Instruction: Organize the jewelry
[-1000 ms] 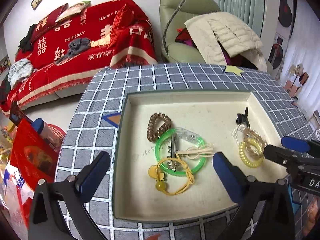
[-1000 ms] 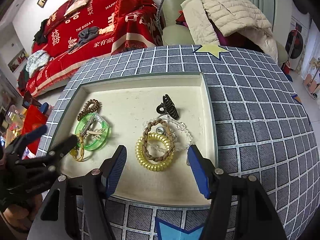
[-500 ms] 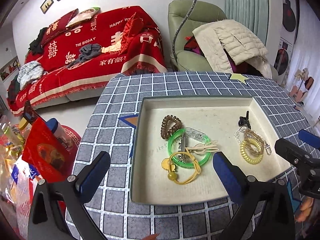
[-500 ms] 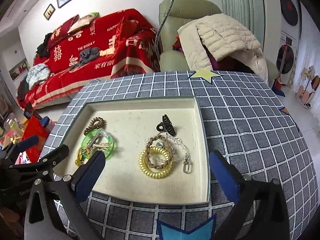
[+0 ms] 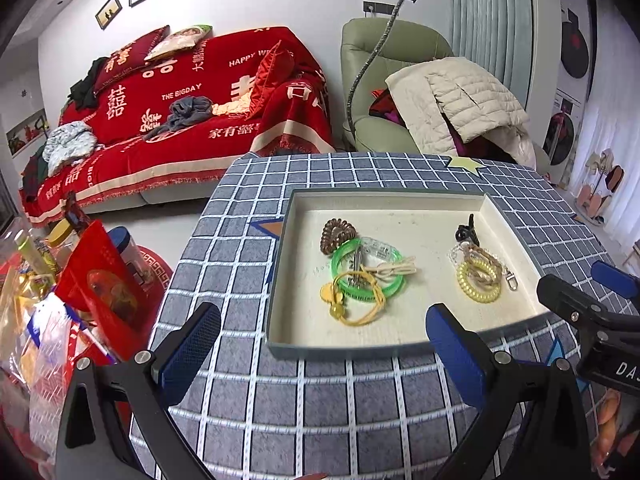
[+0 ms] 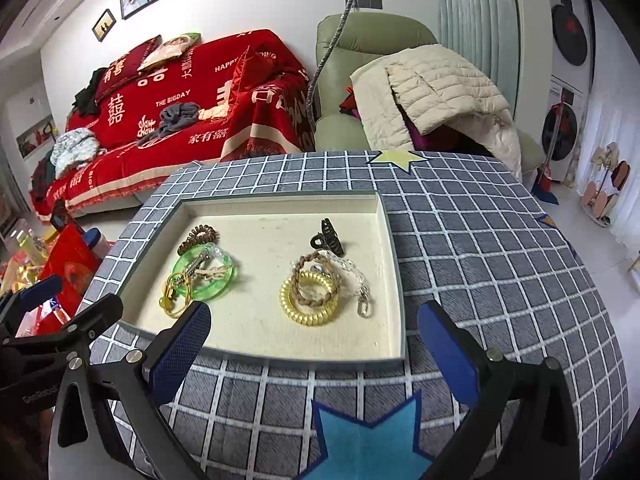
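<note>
A shallow cream tray (image 5: 400, 204) (image 6: 280, 206) sits on the checked table. On its left lie a green bangle (image 5: 394, 280) (image 6: 224, 280), a brown coil tie (image 5: 336, 234) (image 6: 200, 236) and a yellow cord (image 5: 360, 312) (image 6: 172, 300). On its right lie a yellow coil tie (image 5: 478, 284) (image 6: 308, 308), a brown braided band (image 6: 316, 280), a clear chain with clasp (image 6: 362, 300) and a black claw clip (image 5: 466, 232) (image 6: 328, 238). My left gripper (image 5: 322, 344) is open and empty before the tray's near edge. My right gripper (image 6: 314, 346) is open and empty, at the near edge.
The round table has a grey checked cloth (image 6: 500, 260) with star patches (image 6: 368, 432). A red-covered sofa (image 5: 180, 120) and a green armchair with a cream jacket (image 5: 460, 108) stand behind. Red bags and bottles (image 5: 80, 280) crowd the floor at left.
Both grippers have pulled back and up from the tray. The right gripper's jaws have opened wider. The tray's items have not moved.
</note>
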The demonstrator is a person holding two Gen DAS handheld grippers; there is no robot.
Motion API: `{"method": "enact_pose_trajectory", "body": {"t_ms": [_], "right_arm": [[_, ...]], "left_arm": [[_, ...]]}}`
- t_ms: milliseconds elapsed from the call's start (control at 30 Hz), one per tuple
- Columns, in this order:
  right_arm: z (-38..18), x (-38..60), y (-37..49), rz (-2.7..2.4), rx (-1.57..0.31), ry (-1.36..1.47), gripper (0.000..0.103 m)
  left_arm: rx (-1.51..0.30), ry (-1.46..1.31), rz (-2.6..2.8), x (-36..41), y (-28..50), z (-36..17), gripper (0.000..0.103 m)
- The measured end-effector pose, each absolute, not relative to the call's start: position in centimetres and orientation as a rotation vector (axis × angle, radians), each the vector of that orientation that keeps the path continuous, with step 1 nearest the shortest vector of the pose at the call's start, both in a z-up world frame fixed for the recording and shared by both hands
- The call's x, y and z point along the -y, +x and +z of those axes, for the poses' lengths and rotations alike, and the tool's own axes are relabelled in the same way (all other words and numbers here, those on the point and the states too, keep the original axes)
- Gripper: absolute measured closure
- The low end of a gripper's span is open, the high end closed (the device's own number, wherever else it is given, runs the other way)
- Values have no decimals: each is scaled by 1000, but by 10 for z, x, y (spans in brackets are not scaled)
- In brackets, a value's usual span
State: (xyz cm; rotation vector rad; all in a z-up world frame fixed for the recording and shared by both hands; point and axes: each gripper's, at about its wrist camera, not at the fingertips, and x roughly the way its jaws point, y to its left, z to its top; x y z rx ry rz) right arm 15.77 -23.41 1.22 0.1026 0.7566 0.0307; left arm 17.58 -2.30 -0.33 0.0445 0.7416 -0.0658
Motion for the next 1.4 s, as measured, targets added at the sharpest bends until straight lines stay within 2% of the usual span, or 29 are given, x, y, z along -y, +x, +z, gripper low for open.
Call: {"method": "enact_pose_trajectory", "body": {"t_ms": [700, 1400], "right_arm": [[26, 228, 81, -33, -679, 75, 0], [45, 221, 53, -48, -614, 50, 0]], "left_arm": [[-675, 72, -25, 27, 103, 3, 0], [-661, 39, -11, 18, 85, 15, 0]]}}
